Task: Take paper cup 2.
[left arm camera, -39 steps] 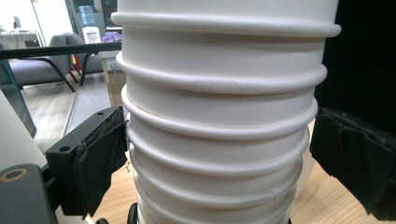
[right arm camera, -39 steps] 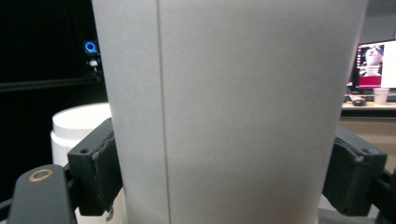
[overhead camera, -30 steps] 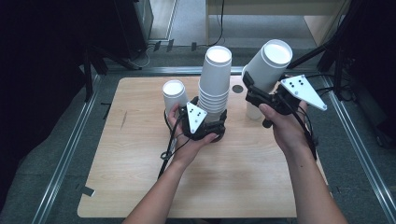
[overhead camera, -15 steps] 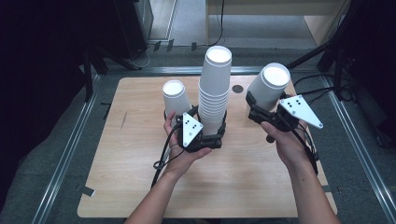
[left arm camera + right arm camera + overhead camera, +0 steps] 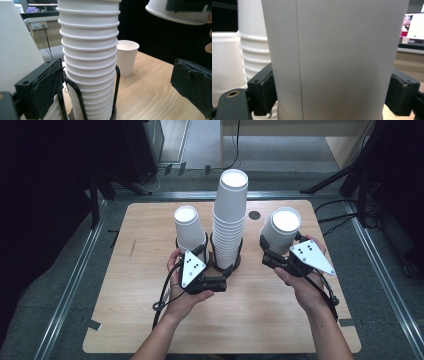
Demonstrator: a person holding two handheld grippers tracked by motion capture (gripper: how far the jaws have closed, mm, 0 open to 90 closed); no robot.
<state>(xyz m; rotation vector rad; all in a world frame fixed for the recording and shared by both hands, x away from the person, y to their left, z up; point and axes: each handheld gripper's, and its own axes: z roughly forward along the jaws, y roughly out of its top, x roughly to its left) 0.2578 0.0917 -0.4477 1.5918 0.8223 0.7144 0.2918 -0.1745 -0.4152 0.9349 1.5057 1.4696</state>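
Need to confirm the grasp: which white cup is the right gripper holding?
The lone cup right of the tall stack, clamped by the right gripper; the left cup stands ungripped.

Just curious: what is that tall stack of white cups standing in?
The tall stack of cups stands inside a black wire holder on the wooden table. The holder's base is mostly hidden by the left gripper.

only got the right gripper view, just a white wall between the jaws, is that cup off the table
observer: yes, the left gripper view shows the held cup in the air above the table.
operator: which way up
observer: upside down; in the high view its closed base faces up in the right gripper.
operator: wheres the left gripper
observer: the left gripper is open, its jaws either side of the tall cup stack in a black wire holder.
operator: anything behind that stack
observer: a single upright cup stands on the table.
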